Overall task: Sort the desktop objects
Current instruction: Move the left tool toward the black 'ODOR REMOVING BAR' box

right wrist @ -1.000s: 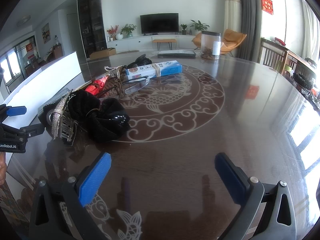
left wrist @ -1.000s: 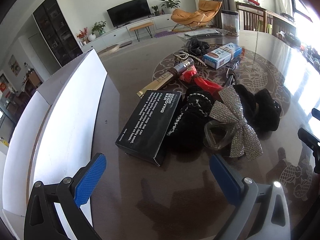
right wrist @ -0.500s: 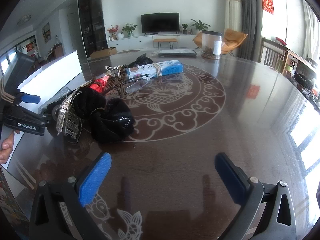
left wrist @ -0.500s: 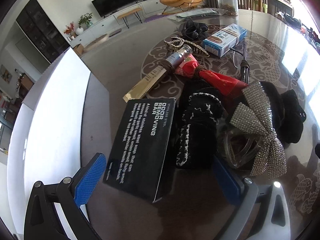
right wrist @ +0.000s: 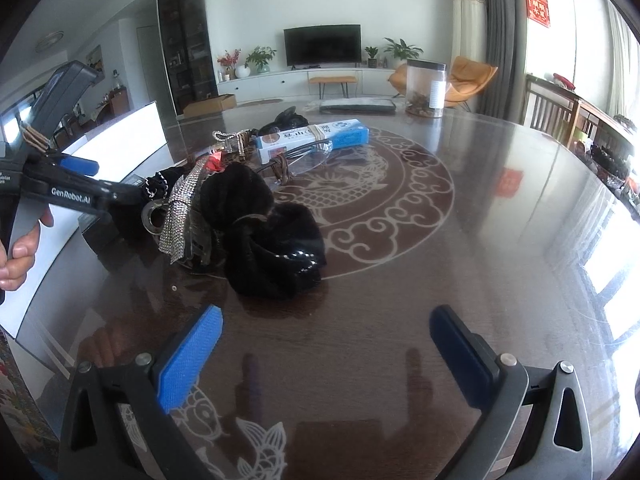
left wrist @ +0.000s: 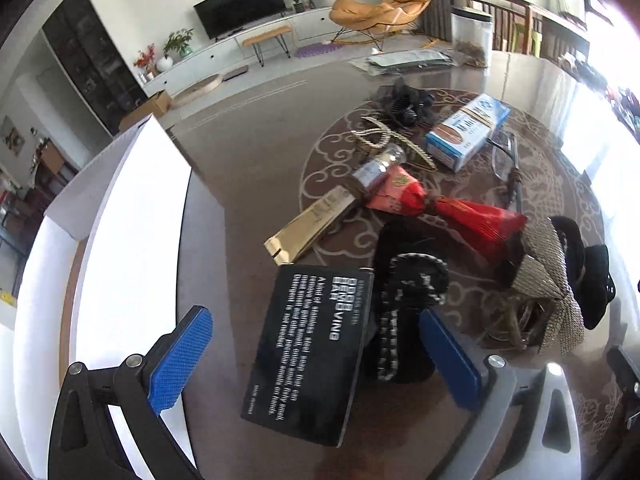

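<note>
Closer now than a second ago, our left gripper (left wrist: 316, 360) hangs spread wide around the black box (left wrist: 312, 352), ready to pinch it. Right of the box lies the clutter; left, the white bin (left wrist: 132, 240). Our right gripper (right wrist: 324, 356) waits spread over bare bench (right wrist: 460, 260).

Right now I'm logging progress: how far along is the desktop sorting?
Barely begun. Done: nothing visibly sorted; the blue-and-white carton, red foil packet and black velvet scrunchie lie heaped on the dark table. In hand: open left tongs straddle the black printed box, ungripped. Left: everything; right tongs open, empty.
</note>
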### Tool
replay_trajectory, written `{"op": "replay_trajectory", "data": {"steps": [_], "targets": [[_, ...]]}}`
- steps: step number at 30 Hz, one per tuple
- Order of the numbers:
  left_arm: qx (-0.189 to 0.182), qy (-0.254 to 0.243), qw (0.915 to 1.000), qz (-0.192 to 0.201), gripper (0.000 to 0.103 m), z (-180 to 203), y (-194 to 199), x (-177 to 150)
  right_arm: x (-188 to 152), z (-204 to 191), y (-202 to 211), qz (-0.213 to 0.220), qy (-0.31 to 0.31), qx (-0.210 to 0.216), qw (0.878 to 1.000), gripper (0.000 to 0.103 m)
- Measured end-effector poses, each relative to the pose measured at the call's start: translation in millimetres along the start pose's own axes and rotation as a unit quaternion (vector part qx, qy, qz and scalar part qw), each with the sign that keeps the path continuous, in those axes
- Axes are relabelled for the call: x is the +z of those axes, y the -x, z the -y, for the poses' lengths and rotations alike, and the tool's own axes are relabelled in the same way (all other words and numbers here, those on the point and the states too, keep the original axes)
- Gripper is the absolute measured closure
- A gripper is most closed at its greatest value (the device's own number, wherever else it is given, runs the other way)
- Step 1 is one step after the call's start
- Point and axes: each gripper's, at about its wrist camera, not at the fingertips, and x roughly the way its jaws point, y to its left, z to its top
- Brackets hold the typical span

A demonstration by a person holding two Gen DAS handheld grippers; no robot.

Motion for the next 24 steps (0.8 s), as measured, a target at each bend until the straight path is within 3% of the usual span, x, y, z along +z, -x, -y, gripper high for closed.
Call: {"op": "replay_trajectory", "data": {"steps": [6, 8, 11, 18, 24], "targets": [[-0.009, 0.053, 0.9985, -0.01, 0.0, -20, -12, -3, 1, 1, 1, -0.001, 0.0, 0.0, 1.0, 0.0], [0.009, 0.071, 0.9973, 0.013, 0.0, -22, -2, -4, 1, 1, 1, -0.001, -0.001, -0.001, 1.0, 0.0], [-0.003, 0.082, 0.9959, 0.036, 0.0, -27, 11, -6, 2, 2, 1, -0.002, -0.001, -0.001, 1.0, 0.0], [-0.002, 0.069, 0.9976, -0.006, 0.0, -17, -20, -5, 2, 3, 2, -0.003, 0.0, -0.001, 1.0, 0.0], [-0.052, 0.082, 0.9948, -0.031, 0.0, -15, -41, -8, 2, 3, 2, -0.003, 0.0, 0.0, 1.0, 0.0]]}}
